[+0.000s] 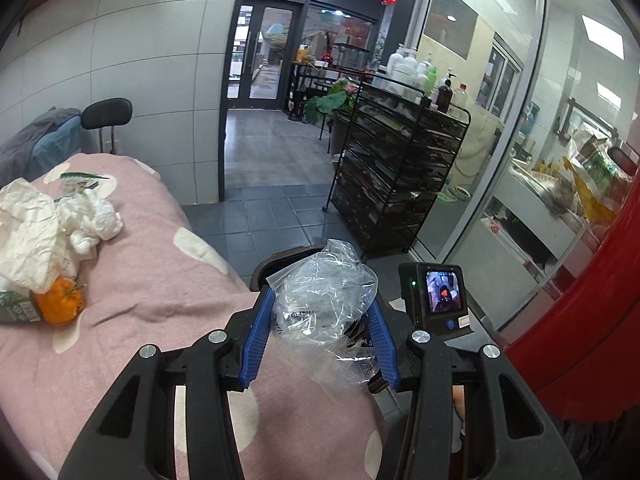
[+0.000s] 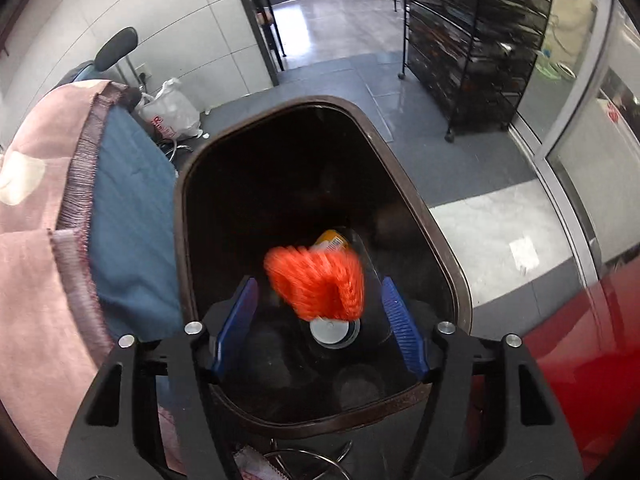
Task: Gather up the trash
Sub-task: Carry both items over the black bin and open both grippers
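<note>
Trash bag [image 1: 324,300], upright, gripped by left tongs [image 1: 320,312]; right tongs [image 2: 320,316] open, empty.

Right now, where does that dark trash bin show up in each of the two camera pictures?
Left wrist view: only a sliver of the trash bin rim shows at lower centre, behind the clear plastic bag in the left gripper.
Right wrist view: the bin fills the centre, its mouth under the open right gripper.
Shared landmark: the black wire rack.
</note>
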The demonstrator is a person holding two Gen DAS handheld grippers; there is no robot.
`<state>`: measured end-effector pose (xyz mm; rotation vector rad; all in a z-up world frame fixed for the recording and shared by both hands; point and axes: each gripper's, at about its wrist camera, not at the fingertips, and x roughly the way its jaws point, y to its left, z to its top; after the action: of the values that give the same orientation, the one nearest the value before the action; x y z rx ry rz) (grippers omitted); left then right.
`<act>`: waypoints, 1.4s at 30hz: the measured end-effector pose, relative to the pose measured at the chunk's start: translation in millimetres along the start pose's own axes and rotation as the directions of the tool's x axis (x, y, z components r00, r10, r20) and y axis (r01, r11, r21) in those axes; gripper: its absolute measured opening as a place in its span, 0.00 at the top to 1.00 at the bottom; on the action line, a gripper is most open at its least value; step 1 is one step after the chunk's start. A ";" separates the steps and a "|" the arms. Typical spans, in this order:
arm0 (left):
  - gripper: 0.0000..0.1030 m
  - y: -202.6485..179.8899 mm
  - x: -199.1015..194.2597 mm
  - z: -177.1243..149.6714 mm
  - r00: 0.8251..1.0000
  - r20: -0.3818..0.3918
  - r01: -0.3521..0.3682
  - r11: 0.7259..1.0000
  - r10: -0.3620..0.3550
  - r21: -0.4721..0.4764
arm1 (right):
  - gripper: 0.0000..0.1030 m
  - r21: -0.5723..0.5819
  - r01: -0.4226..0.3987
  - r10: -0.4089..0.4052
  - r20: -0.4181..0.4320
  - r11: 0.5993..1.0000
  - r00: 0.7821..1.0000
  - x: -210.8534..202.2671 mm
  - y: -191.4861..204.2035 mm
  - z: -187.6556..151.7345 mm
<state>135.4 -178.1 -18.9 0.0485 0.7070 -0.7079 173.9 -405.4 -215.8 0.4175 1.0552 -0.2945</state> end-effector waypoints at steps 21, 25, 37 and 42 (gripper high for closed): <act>0.56 -43.9 84.5 9.0 0.988 -0.143 0.062 0.996 -0.052 0.069 | 0.30 0.134 0.056 -0.066 0.074 0.989 0.995 -44.2 -52.9 -15.2; 0.56 -44.4 99.2 3.5 0.982 -0.181 0.060 0.996 -0.046 0.072 | 0.30 0.159 0.073 -0.085 0.069 0.985 0.994 -44.9 -62.8 -17.2; 0.22 -39.8 109.0 -4.5 0.980 -0.194 0.052 0.997 -0.040 0.059 | 0.30 0.191 0.079 -0.092 0.059 0.978 0.994 -43.6 -76.3 -19.2; 0.09 -39.8 100.8 -2.4 0.986 -0.161 0.045 0.997 -0.035 0.057 | 0.30 0.185 0.070 -0.083 0.065 0.980 0.994 -46.4 -73.2 -19.0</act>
<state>164.1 -266.5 -74.7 0.1478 0.8420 -0.7699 106.3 -459.6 -196.7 0.5276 0.9784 -0.4743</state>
